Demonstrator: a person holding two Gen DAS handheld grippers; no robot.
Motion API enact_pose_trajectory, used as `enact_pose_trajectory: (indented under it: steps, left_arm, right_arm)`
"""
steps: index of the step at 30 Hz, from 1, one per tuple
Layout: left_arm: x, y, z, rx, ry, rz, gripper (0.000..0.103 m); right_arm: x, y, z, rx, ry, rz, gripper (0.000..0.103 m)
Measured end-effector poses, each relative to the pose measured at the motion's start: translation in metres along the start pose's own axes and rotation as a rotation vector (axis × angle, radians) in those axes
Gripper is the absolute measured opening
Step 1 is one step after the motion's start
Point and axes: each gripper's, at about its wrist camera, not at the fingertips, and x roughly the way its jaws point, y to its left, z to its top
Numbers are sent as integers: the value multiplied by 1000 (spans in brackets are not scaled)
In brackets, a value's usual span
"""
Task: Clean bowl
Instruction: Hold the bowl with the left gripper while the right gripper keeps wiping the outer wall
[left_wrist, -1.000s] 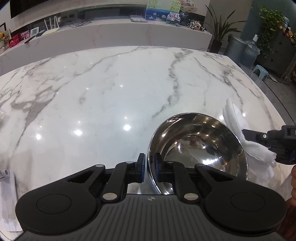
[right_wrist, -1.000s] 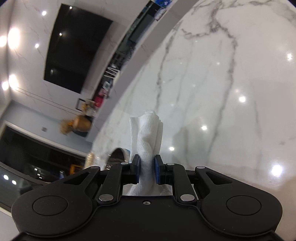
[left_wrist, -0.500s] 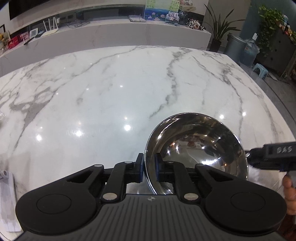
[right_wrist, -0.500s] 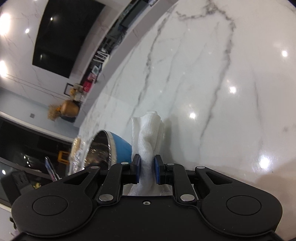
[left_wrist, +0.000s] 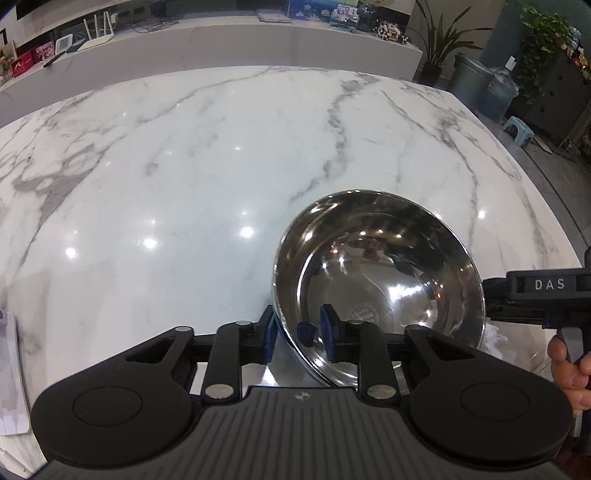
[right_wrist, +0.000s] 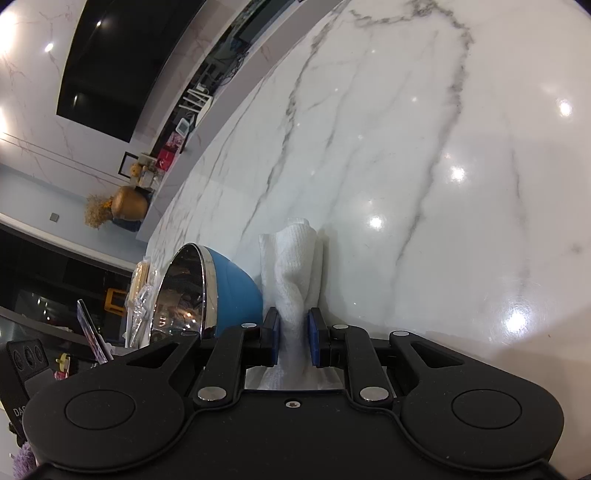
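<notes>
While the bowl (left_wrist: 380, 280) stands tipped on the marble bench (left_wrist: 207, 162), its open mouth turned up and toward the left wrist camera, the step in hand reads as bracing and presenting it for a wipe not yet begun. Left gripper (left_wrist: 299, 334): jaws astride the near rim, one blue pad inside the bowl and one outside the wall; they appear clamped on the rim, holding the tilt. Right gripper (right_wrist: 292, 336): jaws clenched on a rolled white cloth (right_wrist: 295, 269) that stands up between the pads, just beside the bowl's outer wall and not inside it; the person's hand (left_wrist: 570, 369) on that tool shows at the right edge of the left view. Next move, by judgement: swing the cloth over the far rim and press it to the inner surface while the left hold stays firm, since a smooth tilted bowl could slip or rock. Bowl: polished steel interior, mirror-bright, a round stamp at the bottom (left_wrist: 364, 314); exterior blue (right_wrist: 232, 291), with a bright metal rim. No obvious soil is discernible among the reflections.
</notes>
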Motion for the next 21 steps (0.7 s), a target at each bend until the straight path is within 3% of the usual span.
enact_pose_trajectory:
  steps: [5, 9, 12, 21]
  left_arm:
    - [0, 3, 7, -3, -37, 11, 10]
    - [1, 4, 12, -13, -65, 13, 10]
    - [2, 2, 15, -11, -73, 17, 10]
    - [4, -1, 15, -2, -78, 27, 11]
  right_arm:
    - [-9, 0, 4, 18, -42, 27, 15]
    - [-28, -3, 7, 58, -120, 122, 15]
    - [-32, -4, 8, 69, -128, 171, 15]
    - [-19, -6, 6, 58, -81, 87, 15]
